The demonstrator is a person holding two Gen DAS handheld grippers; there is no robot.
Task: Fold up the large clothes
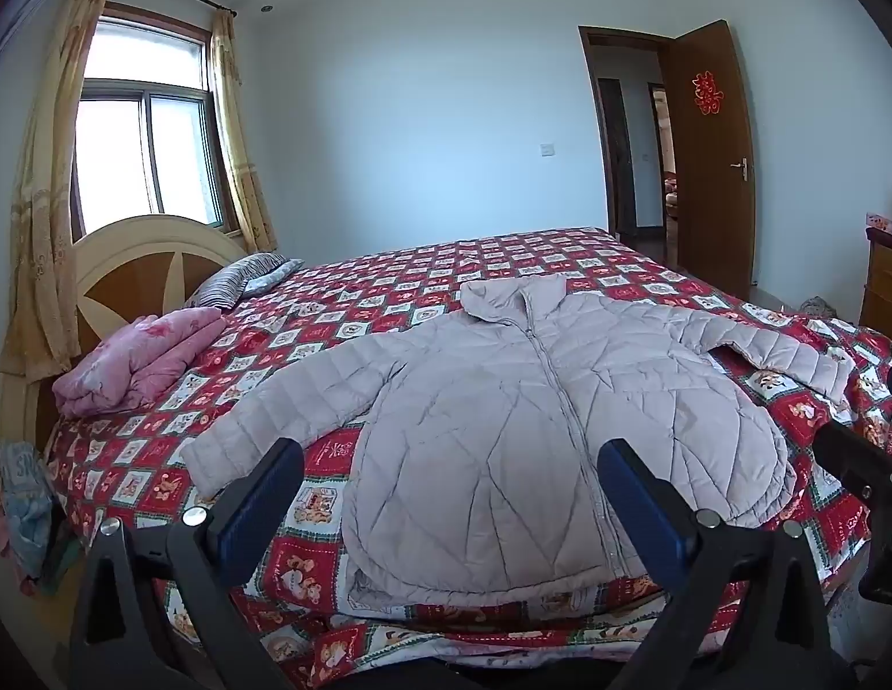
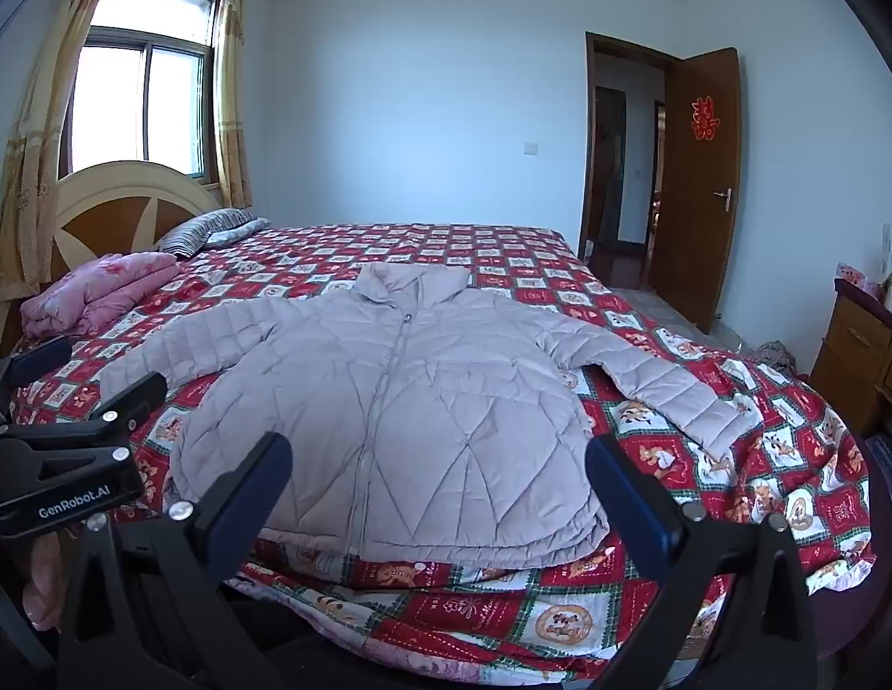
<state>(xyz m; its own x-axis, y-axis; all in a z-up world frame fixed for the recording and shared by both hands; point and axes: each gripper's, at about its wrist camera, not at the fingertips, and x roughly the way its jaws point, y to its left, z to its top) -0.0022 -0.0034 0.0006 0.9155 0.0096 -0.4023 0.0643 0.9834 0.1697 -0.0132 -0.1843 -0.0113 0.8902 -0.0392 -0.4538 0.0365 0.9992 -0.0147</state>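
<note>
A pale grey quilted puffer jacket lies flat and zipped on the red patchwork bedspread, collar toward the far side, both sleeves spread outward. My left gripper is open, hovering just short of the jacket's hem with nothing between its blue-padded fingers. My right gripper is open too, above the hem at the bed's near edge and holding nothing. The left gripper also shows at the left of the right wrist view, and a piece of the right gripper at the right edge of the left wrist view.
A folded pink quilt and a striped pillow lie by the wooden headboard on the left. A brown door stands ajar at the back right. A wooden dresser stands right of the bed.
</note>
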